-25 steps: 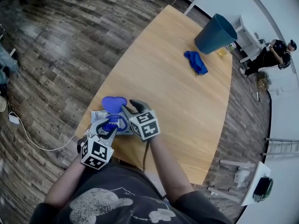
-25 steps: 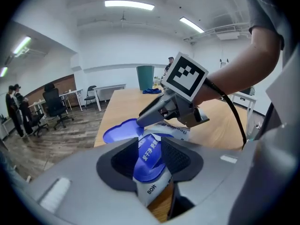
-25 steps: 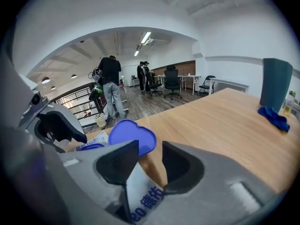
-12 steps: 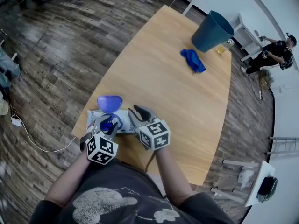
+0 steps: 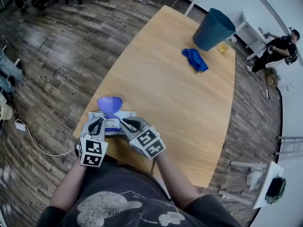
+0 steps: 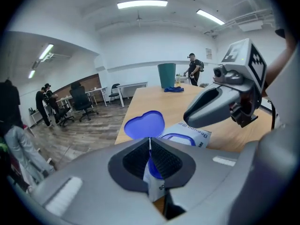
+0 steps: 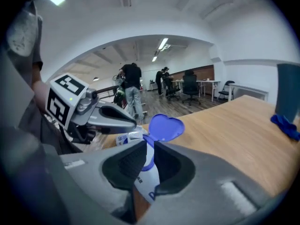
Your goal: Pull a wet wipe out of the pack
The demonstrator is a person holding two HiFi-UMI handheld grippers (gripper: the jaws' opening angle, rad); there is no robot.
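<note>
Wet wipe pack (image 5: 127,115) lies flat at the near left corner of a wooden table (image 5: 180,93), with the tips of both grippers over it. Left gripper (image 6: 150,144): its jaws have just been closing and are now pressed together right at the pack's blue-rimmed opening (image 5: 112,122). A thin white line shows in the seam, possibly the edge of a wipe, though I cannot confirm it. Right gripper (image 7: 150,149): its jaws have also just been closing. A narrow gap remains, through which the pack's top shows, and nothing looks clamped. Beyond the opening, the heart-shaped blue lid (image 5: 110,103) stands flipped back. Far across the table sit a blue cloth (image 5: 195,59) and a dark teal bin (image 5: 214,30).

The step in hand appears to be catching the top wipe. To do it well, the pinch should take only the sheet's loose fold, not the plastic rim. The other gripper should press the pack's end onto the table. A steady pull up and away should free one sheet, while a jerk may drag out several or lift the light pack.
</note>
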